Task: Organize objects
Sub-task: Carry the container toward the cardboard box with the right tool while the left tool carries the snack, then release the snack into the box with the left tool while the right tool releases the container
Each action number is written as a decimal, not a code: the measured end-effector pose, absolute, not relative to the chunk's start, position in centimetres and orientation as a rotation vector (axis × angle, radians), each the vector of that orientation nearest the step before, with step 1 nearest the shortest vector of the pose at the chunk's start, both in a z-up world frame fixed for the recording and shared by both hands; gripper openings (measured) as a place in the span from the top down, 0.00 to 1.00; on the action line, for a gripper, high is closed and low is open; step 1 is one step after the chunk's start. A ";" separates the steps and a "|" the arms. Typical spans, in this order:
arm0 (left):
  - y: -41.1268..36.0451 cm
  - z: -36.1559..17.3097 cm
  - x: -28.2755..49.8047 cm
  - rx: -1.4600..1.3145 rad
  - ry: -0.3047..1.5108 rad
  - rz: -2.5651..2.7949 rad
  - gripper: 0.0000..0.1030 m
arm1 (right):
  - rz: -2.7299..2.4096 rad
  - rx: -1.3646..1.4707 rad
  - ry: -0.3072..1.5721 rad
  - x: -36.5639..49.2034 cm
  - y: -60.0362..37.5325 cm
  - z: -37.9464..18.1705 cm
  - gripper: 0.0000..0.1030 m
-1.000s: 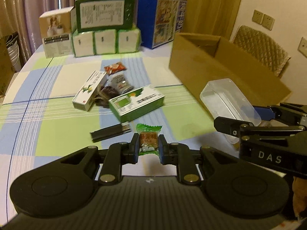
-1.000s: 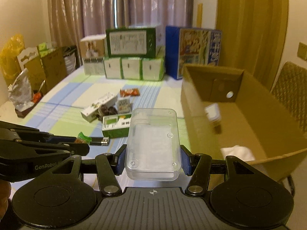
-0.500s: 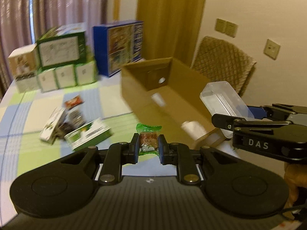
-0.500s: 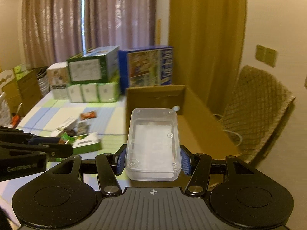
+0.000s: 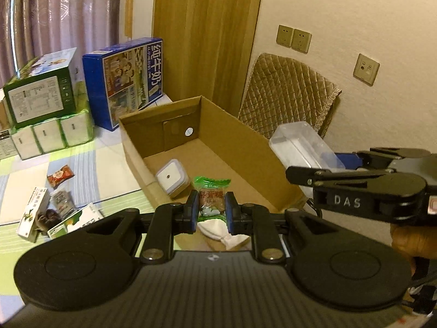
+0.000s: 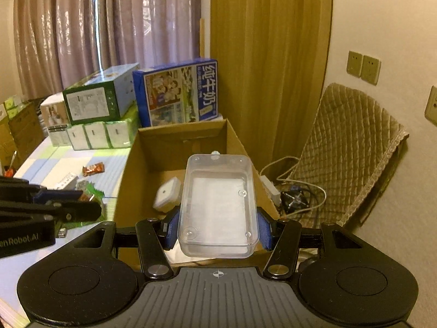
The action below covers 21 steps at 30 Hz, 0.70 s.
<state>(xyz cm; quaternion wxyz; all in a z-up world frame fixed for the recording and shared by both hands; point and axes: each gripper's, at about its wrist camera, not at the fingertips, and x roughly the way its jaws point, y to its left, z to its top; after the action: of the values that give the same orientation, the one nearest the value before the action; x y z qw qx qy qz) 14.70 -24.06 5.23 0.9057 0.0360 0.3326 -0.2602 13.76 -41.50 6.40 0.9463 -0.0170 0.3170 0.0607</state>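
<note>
Both tongs have swung off the bench since a second ago and now hang over my open carton (image 5: 237,128). Left tongs (image 5: 210,213) sit nearly closed, clamped on a green candy (image 5: 211,191) held upright above the carton floor. Right tongs (image 6: 217,229) are spread wide, clamped across a clear tub (image 6: 218,205) above the carton's near end. Inside the carton I see a white square case (image 5: 172,177) and a white cloth (image 5: 218,232). Snack packets (image 5: 60,173) lie on the bench (image 5: 90,161), left of the carton.
</note>
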 end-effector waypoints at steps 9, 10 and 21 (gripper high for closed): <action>-26.0 4.5 16.8 0.088 0.709 -0.550 0.85 | 0.121 -0.022 0.661 15.5 -42.8 5.7 0.49; -26.3 4.4 17.1 0.094 0.712 -0.551 0.85 | 0.116 -0.023 0.661 15.8 -42.9 5.6 0.49; -27.4 2.9 20.7 0.087 0.745 -0.547 0.73 | 0.095 -0.001 0.664 16.9 -43.9 5.3 0.49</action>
<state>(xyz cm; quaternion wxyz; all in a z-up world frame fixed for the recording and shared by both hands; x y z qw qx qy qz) 20.66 -27.43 2.86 0.8941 0.0418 0.3593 -0.2639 16.89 -43.93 5.35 0.9443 -0.0004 0.3258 0.0465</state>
